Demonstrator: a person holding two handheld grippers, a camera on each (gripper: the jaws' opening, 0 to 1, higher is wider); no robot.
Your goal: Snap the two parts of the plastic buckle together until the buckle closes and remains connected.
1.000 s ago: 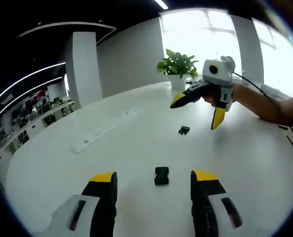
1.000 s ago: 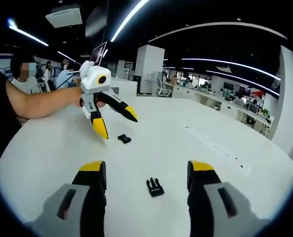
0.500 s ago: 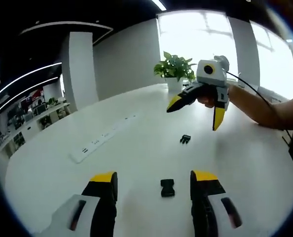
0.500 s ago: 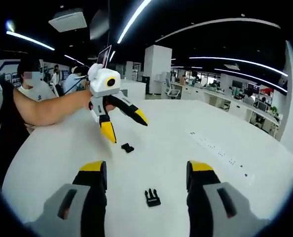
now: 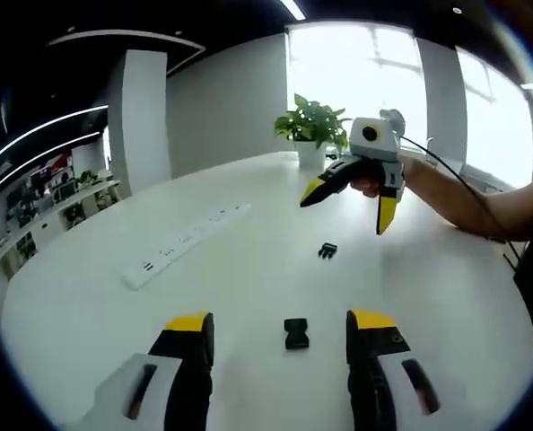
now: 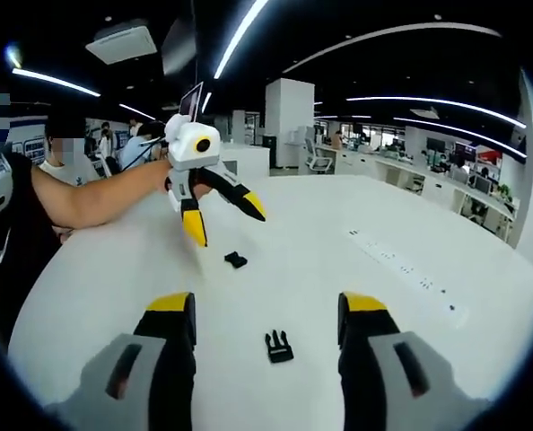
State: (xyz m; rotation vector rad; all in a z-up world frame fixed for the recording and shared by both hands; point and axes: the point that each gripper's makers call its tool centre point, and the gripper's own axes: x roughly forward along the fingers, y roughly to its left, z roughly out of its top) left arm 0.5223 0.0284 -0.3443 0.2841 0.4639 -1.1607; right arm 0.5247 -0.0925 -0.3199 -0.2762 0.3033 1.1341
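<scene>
Two black buckle halves lie apart on the white table (image 5: 204,278). The socket half (image 5: 295,333) rests between my left gripper's (image 5: 280,328) open jaws, just ahead of the yellow tips. The pronged half (image 5: 327,251) lies farther off, under my right gripper (image 5: 349,204), which hangs open above the table. In the right gripper view the pronged half (image 6: 278,346) lies between my right gripper's (image 6: 266,312) open jaws. The socket half (image 6: 236,260) lies beyond, below my left gripper (image 6: 223,220), open and held up by a person's arm.
A long white power strip (image 5: 181,244) lies on the table to the left, seen also as the power strip (image 6: 406,272) at right. A potted plant (image 5: 318,126) stands at the far edge. Several people (image 6: 114,144) sit behind the table.
Both views have shifted slightly with the hands. The buckle halves lie where they were; both grippers stay open and hover over the table.
</scene>
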